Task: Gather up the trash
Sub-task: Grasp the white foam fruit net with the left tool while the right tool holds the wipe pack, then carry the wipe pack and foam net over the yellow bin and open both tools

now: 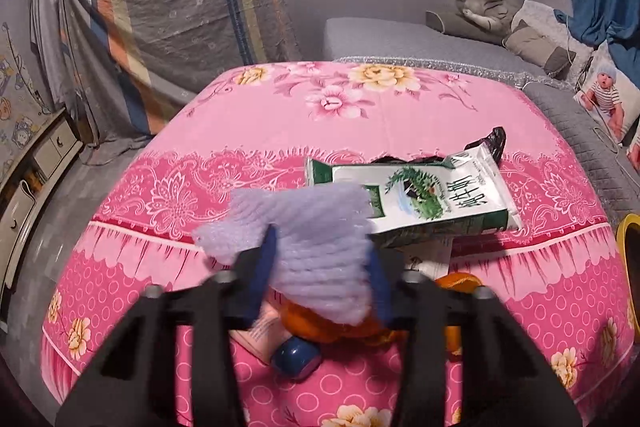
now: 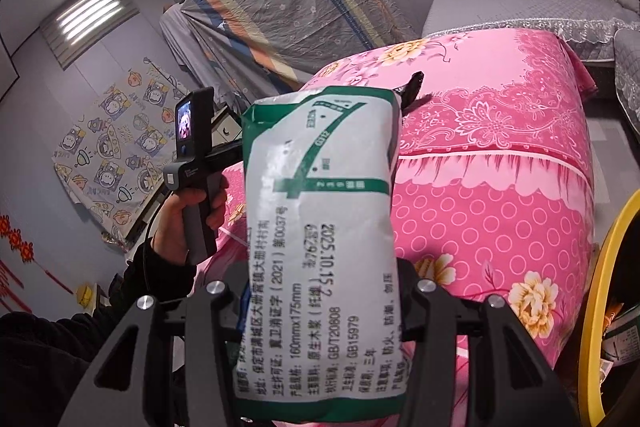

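Observation:
In the left wrist view my left gripper (image 1: 322,265) is shut on a pale lilac foam net (image 1: 304,215), pinched between its blue pads above the pink floral cloth (image 1: 280,115). Just beyond the net a green-and-white tissue pack (image 1: 420,195) shows over a black bag (image 1: 492,143). Under the net lie orange peel (image 1: 320,327), a dark blue cap (image 1: 296,359) and a pink packet (image 1: 260,331). In the right wrist view my right gripper (image 2: 320,287) is shut on a green-and-white tissue pack (image 2: 320,207), held upright and hiding its fingertips. Whether this is the pack seen from the left I cannot tell.
A yellow-rimmed bin (image 2: 596,287) stands at the right, its rim (image 1: 624,243) also at the edge of the left view. A hand (image 2: 180,223) holds the left gripper's handle. A grey sofa (image 1: 400,35) lies behind, a draped sheet (image 1: 160,7) and a cabinet (image 1: 36,163) to the left.

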Demonstrator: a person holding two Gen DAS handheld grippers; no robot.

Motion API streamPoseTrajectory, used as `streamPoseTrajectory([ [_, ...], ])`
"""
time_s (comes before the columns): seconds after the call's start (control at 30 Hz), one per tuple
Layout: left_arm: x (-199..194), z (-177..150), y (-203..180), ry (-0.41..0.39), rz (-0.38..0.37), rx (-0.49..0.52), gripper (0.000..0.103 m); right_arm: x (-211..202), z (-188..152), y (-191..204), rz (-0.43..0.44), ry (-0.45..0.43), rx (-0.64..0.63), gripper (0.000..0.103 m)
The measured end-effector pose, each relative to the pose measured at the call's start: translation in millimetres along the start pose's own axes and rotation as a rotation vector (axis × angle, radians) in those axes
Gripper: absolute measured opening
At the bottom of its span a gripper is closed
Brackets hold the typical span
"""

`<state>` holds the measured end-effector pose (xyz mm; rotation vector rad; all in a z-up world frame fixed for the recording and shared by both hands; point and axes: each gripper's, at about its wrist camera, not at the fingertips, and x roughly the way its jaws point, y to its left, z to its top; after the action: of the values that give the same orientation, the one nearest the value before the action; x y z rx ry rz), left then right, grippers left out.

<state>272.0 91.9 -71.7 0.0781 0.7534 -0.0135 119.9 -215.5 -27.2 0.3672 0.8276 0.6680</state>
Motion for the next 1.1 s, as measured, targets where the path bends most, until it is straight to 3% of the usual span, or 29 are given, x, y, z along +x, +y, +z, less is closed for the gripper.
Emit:
streamPoseTrajectory([
  [0.03,0,-1,1,0.000,0.004,-0.002,0.017,-1,-1,1,-0.001,-0.002,0.001,0.046],
  [0.1,-6,-4,9,-0.015,0.006,-0.021,0.013,-2,-2,5,-0.005,-0.004,-0.002,0.046],
  [0.4,-87,-24,19,-0.179,-0.025,-0.057,0.012,-3,-1,6,0.001,-0.018,0.002,0.046],
  [0.57,-131,-34,0,-0.242,-0.052,-0.034,0.012,-2,-1,9,-0.015,-0.023,0.001,0.046],
  [0.73,-161,-38,-31,-0.281,-0.126,0.023,0.012,-6,1,8,-0.026,-0.034,0.014,0.046],
  [1.1,-191,-33,-90,-0.343,-0.253,0.131,0.012,-36,7,-1,-0.058,-0.116,0.026,0.046],
])
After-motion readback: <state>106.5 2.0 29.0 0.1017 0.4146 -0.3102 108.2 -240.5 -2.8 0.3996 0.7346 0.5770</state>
